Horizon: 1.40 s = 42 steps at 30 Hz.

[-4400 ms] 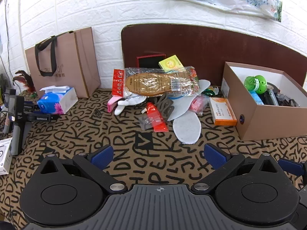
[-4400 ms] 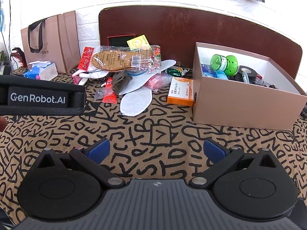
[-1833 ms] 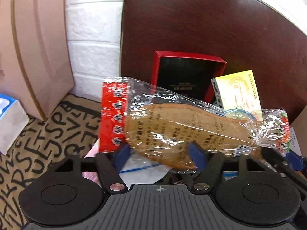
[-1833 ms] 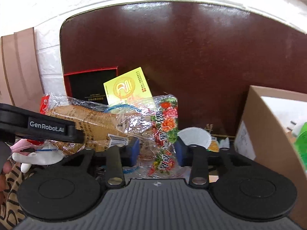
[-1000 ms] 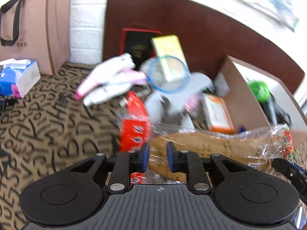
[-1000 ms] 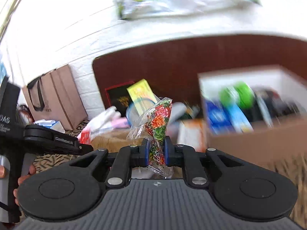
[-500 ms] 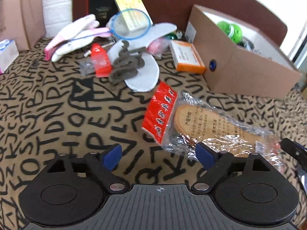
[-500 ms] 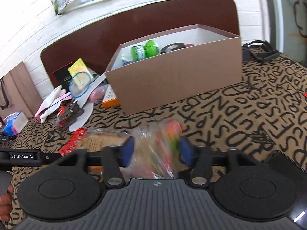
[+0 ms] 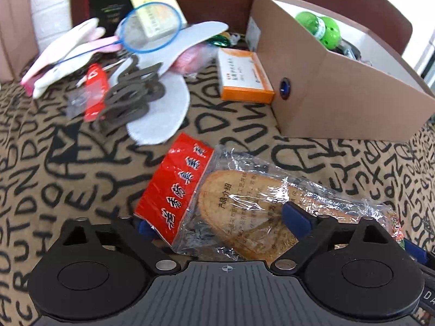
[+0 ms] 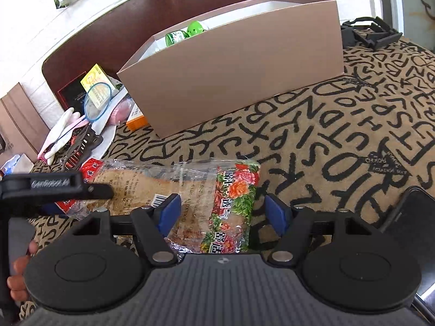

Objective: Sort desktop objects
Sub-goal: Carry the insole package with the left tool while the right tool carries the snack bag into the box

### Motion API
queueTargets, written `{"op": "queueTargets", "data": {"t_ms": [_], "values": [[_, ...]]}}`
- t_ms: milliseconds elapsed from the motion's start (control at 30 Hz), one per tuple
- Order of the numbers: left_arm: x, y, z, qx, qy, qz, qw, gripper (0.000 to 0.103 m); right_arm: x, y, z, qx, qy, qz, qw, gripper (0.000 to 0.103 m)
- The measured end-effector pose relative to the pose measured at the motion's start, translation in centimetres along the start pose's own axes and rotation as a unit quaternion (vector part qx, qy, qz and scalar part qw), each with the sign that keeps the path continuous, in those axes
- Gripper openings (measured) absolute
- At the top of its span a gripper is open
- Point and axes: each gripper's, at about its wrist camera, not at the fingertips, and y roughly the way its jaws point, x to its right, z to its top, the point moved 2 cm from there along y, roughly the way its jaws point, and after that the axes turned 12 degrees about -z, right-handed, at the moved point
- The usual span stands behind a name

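Lying flat on bench (image 10: 353, 125) now, bagged insole pack (image 9: 244, 203), released in front of cardboard box (image 10: 244, 62). Gaping wide, left tongs (image 9: 220, 221) and right tongs (image 10: 221, 212), gripping nothing. Leaving remaining clutter near wall for sorting.

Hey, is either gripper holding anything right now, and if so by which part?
Nothing is held. Both the left gripper and right gripper are open, straddling opposite ends of the bagged insoles, which lie on the tablecloth.

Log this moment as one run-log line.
left tool: open | right tool: open | insole packet: on tablecloth, released | box: behind
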Motion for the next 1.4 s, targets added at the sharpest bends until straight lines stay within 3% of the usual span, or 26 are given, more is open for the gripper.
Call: {"op": "queueTargets", "data": {"t_ms": [67, 100, 167, 267, 367, 433, 500, 567, 633, 800, 967, 1167, 1267, 1400], "values": [[0.7, -0.1, 0.3, 0.000, 0.015, -0.011, 0.9998, 0.059, 0.3, 0.0, 0.1, -0.003, 0.008, 0.006, 1.000, 0.056], [1.0, -0.2, 0.4, 0.001, 0.021, -0.007, 0.9998, 0.054, 0.4, 0.1, 0.1, -0.006, 0.016, 0.009, 1.000, 0.052], [1.3, -0.2, 0.5, 0.005, 0.029, -0.004, 0.9996, 0.052, 0.7, 0.1, 0.1, -0.006, 0.025, 0.002, 1.000, 0.049], [0.9, 0.3, 0.5, 0.004, 0.011, -0.010, 0.9999, 0.068, 0.7, 0.2, 0.1, -0.004, 0.028, -0.001, 1.000, 0.048], [1.4, 0.3, 0.6, 0.002, 0.022, -0.001, 0.9998, 0.051, 0.5, 0.5, 0.3, 0.000, 0.018, -0.004, 1.000, 0.047], [1.8, -0.3, 0.6, 0.002, 0.039, 0.006, 0.9992, 0.042, 0.5, 0.2, 0.4, 0.009, 0.014, -0.008, 1.000, 0.036], [2.1, -0.8, 0.6, -0.001, 0.041, 0.002, 0.9992, 0.028, 0.7, -0.4, 0.6, 0.023, 0.013, -0.008, 1.000, 0.030], [2.5, -1.6, 0.6, -0.001, 0.040, -0.005, 0.9992, 0.021, 1.0, -1.2, 0.9, 0.035, 0.012, -0.008, 0.999, 0.025], [3.2, -2.5, 0.5, 0.006, 0.044, -0.011, 0.9990, 0.020, 1.6, -2.3, 1.4, 0.046, 0.019, -0.002, 0.999, 0.019], [6.2, -6.3, 1.9, 0.061, 0.066, -0.032, 0.9955, 0.020, 2.3, -6.2, 4.0, 0.103, 0.007, 0.009, 0.995, 0.018], [9.3, -8.5, 6.6, 0.118, 0.084, -0.051, 0.9882, 0.020, 2.9, -8.7, 9.0, 0.173, -0.005, 0.021, 0.985, 0.018], [11.8, -6.2, 12.7, 0.139, 0.090, -0.060, 0.9843, 0.020, 3.3, -7.7, 16.4, 0.233, -0.017, 0.012, 0.972, 0.018], [12.1, -4.1, 14.2, 0.142, 0.086, -0.052, 0.9847, 0.020, 3.4, -5.3, 19.0, 0.234, -0.022, 0.007, 0.972, 0.018], [11.5, -0.6, 15.3, 0.117, 0.075, -0.045, 0.9892, 0.020, 3.6, -1.3, 20.6, 0.215, -0.026, 0.008, 0.976, 0.019]]}}
